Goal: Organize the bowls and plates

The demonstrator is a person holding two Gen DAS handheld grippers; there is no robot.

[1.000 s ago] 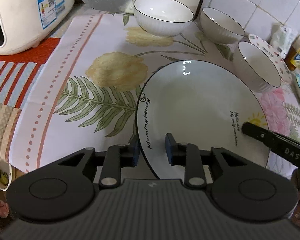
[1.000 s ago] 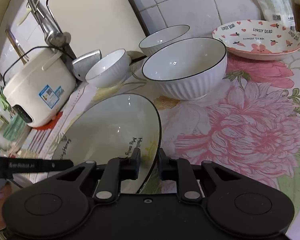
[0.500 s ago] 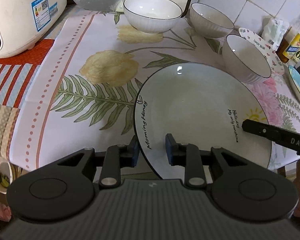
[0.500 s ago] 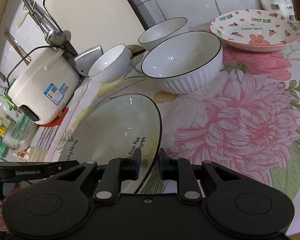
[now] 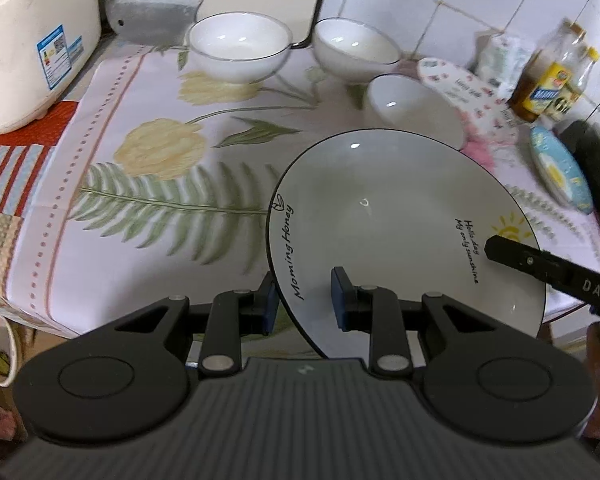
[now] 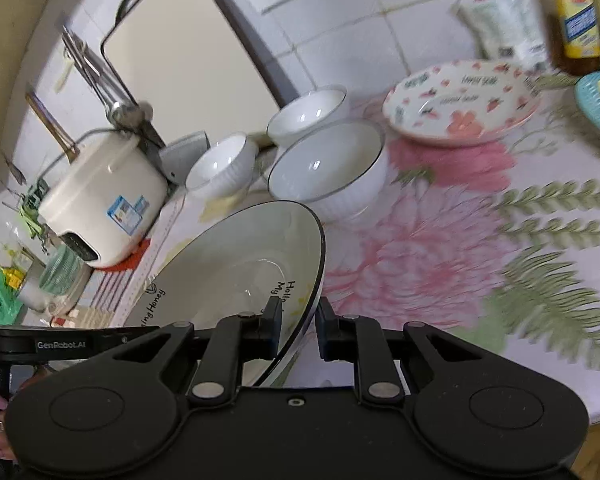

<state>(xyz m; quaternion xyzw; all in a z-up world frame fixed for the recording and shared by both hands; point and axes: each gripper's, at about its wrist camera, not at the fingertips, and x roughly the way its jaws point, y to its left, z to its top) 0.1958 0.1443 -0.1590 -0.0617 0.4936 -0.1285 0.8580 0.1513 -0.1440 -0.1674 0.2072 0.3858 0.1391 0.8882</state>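
A large white plate (image 5: 400,224) with a black rim and "Morning Honey" lettering hangs above the flowered tablecloth. My left gripper (image 5: 303,298) is shut on its near-left rim. My right gripper (image 6: 298,326) is shut on the opposite rim of the same plate (image 6: 236,264), and its finger shows at the plate's right edge in the left wrist view. Three white ribbed bowls stand beyond: a left one (image 5: 240,50), a middle one (image 5: 356,54) and a near one (image 5: 414,110). A pink-patterned plate (image 6: 460,102) and a blue plate (image 5: 560,172) lie to the right.
A cream rice cooker (image 5: 32,44) stands at the back left with a cleaver blade (image 5: 156,12) beside it. A cutting board (image 6: 188,60) leans on the tiled wall. Bottles (image 5: 552,80) and a packet stand at the back right. The table's front edge (image 5: 100,332) is near.
Both grippers have risen and pulled back with the plate held between them. The bowls and back wall now sit farther off, and more of the table's right side shows.
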